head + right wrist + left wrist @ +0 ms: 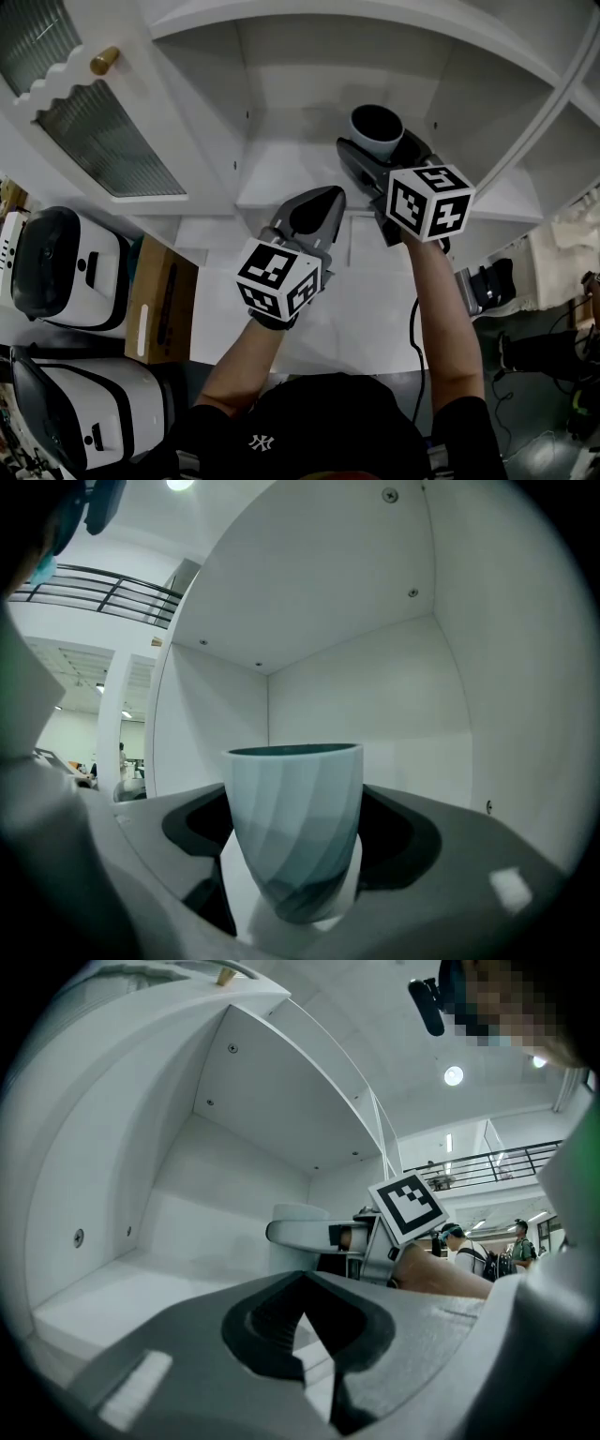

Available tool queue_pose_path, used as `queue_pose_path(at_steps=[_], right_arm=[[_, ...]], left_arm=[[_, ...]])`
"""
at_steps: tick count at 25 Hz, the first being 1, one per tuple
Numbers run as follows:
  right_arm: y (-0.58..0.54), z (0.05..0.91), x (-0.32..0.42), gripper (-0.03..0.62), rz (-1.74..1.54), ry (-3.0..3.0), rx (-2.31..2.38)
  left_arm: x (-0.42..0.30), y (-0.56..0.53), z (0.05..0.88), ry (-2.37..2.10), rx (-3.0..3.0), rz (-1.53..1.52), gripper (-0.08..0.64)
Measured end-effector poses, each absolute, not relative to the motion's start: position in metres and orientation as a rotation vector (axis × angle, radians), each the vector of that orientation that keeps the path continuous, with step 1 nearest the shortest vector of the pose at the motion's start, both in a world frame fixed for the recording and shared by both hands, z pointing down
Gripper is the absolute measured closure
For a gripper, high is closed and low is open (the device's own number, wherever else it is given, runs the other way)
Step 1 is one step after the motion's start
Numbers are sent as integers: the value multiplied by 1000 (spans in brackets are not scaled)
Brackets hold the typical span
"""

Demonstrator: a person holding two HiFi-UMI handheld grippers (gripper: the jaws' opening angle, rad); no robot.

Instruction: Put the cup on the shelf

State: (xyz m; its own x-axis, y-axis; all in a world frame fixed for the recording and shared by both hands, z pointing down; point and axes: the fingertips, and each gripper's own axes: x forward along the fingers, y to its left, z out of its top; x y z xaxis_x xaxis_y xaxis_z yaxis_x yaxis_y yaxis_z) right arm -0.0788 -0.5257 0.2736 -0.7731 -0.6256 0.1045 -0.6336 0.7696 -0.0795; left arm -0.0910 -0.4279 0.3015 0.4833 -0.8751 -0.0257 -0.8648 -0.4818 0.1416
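Right gripper (380,157) clamped on cup (377,131). The cup is upright inside the shelf (281,183) bay, right of its middle. Base sits low over the shelf board; contact unclear. Left gripper (317,208) has jaws together, empty, at the shelf's front edge.

Judgement: lower straight until the base seats flat, open slowly, then back out level so the jaws miss the rim.

Writing: white "NY" on cap (281,427). Cube markers (429,202) show patterns only.

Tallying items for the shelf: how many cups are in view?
1. The cup is gripped in the right hand-held gripper, inside the open white shelf compartment. The left hand-held gripper is shut and empty. More could be hidden behind the cabinet door.
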Motion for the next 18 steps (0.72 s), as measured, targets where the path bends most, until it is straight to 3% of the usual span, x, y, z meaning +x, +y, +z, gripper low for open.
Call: queue_pose_path(at_steps=[18], right_arm=[[-496,281,-54,166,256,-2903,1063]], left_arm=[[-86,-407,309,-1502,2619,-122,560]])
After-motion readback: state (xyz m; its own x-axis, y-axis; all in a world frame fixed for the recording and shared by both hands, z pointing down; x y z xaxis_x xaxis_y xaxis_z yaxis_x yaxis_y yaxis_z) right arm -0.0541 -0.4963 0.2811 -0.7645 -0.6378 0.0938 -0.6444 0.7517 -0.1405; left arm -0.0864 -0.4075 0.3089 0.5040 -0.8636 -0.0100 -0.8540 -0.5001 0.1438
